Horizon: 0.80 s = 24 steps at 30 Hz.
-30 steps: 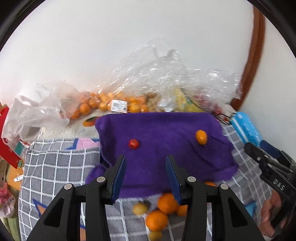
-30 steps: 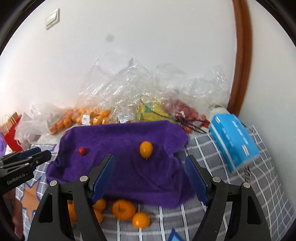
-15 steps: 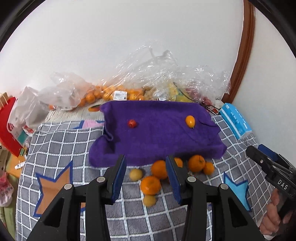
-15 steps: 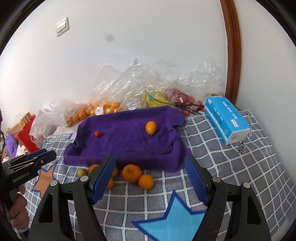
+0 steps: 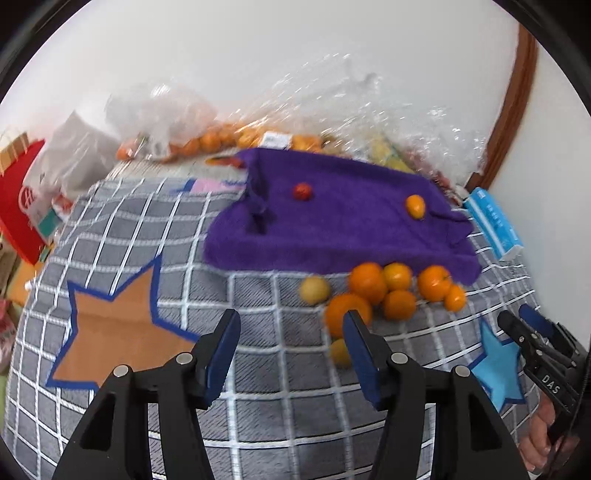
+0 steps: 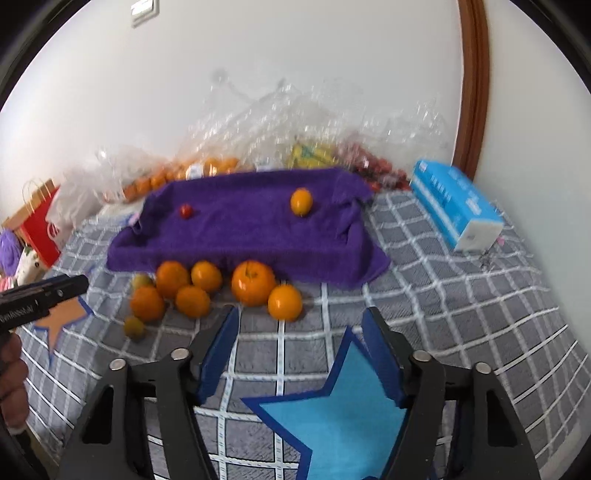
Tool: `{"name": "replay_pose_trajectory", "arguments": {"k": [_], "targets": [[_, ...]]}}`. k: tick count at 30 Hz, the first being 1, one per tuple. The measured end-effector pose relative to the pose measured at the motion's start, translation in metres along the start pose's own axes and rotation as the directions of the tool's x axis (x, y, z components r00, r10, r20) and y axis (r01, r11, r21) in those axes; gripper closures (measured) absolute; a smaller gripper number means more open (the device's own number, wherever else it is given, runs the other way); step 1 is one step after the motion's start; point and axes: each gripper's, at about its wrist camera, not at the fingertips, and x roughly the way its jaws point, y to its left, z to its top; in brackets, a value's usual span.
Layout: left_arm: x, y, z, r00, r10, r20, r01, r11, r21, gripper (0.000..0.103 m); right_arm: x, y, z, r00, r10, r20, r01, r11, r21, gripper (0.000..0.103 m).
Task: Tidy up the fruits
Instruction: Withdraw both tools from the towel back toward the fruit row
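Oranges [image 6: 252,282] lie grouped just near the purple towel [image 6: 240,236]; both the left gripper [image 5: 291,354] and right gripper [image 6: 300,354] hover with fingers open, holding nothing.

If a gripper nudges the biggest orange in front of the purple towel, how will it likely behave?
The biggest orange is round, so it would probably roll. It seems to touch a smaller orange, likely nudging it. The purple towel behind might stop it.

A home, by the look of it: grey checked blanket [image 6: 443,280] with stars spread under a purple towel [image 6: 251,229], clear bags [image 5: 332,110] of fruit heaped against a plain white wall, tissue box [image 6: 456,205], red shopping bag [image 5: 18,206], wall switch [image 6: 143,8], wooden door frame [image 6: 474,85].
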Motion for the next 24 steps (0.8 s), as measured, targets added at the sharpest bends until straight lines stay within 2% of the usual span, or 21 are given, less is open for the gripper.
{"name": "replay_pose_trajectory", "arguments": {"k": [4,7,18,21,24], "targets": [[0.013,0.019,-0.009,1.000,0.009,-0.030,-0.010,0.999,-0.035,0.048,0.023,0.003,-0.006,0.999,0.010,-0.043,-0.010,1.000,-0.006,0.050],[0.022,0.030,-0.013,0.998,0.025,-0.052,-0.028,0.999,-0.043,0.048,0.036,0.007,-0.003,0.999,0.011,-0.049,-0.012,1.000,-0.022,0.052],[0.037,0.038,-0.016,0.994,-0.043,-0.098,0.038,0.998,-0.044,0.048,0.070,0.018,0.011,0.995,0.002,-0.097,-0.009,0.997,-0.072,0.064],[0.035,0.036,-0.017,0.994,-0.053,-0.093,0.050,0.998,-0.031,0.048,0.074,0.018,0.012,0.996,-0.026,-0.089,0.019,0.997,-0.081,0.072],[0.030,0.033,-0.018,0.995,-0.056,-0.081,0.055,0.998,-0.020,0.048,0.070,0.013,0.009,0.996,0.000,-0.090,-0.006,0.998,-0.068,0.072]]}}
